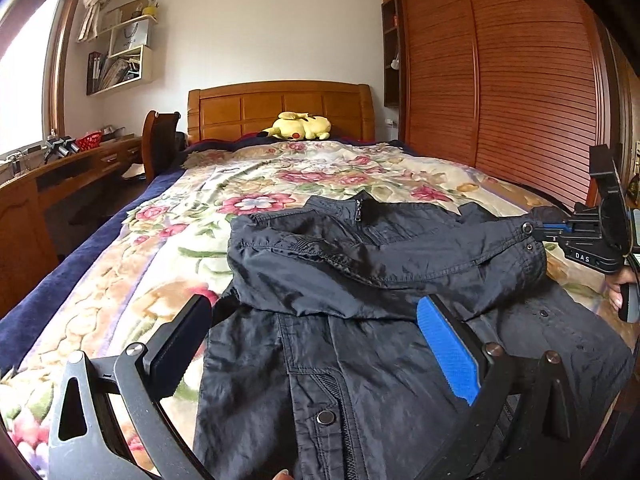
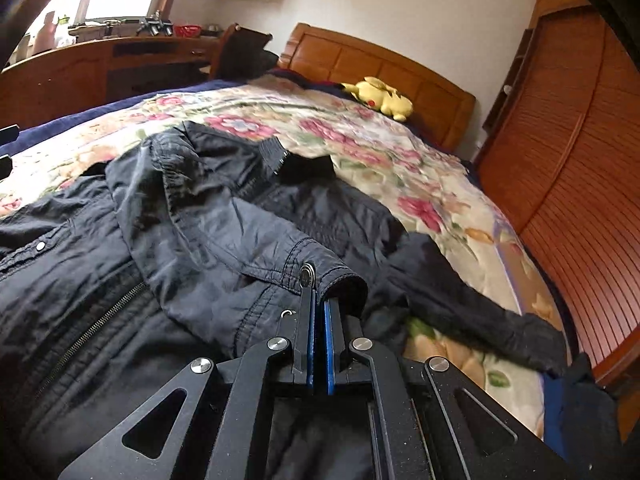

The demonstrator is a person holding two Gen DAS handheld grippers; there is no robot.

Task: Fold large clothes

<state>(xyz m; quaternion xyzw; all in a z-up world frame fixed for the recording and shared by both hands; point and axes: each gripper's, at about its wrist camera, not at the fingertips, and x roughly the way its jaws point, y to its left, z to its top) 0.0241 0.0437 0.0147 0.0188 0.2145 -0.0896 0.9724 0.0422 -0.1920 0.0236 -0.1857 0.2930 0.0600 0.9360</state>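
Observation:
A dark navy jacket [image 1: 360, 320] lies front up on the flowered bedspread [image 1: 168, 240], zip and snaps showing. One sleeve [image 1: 400, 256] is drawn across the chest. Its cuff [image 2: 340, 276] is pinched in my right gripper [image 2: 319, 296], which is shut on it. In the left wrist view the right gripper [image 1: 538, 233] comes in from the right edge, holding that cuff just above the jacket. My left gripper [image 1: 316, 344] stands open above the jacket's lower front, its fingers wide apart and nothing pressed between them. The other sleeve [image 2: 480, 304] trails off toward the bed's right edge.
A yellow plush toy [image 1: 300, 126] rests by the wooden headboard [image 1: 280, 106]. A slatted wooden wardrobe [image 1: 520, 80] runs close along the right side of the bed. A desk [image 1: 60, 176] and chair [image 1: 160, 144] stand to the left. A hand [image 1: 618, 292] grips the right tool.

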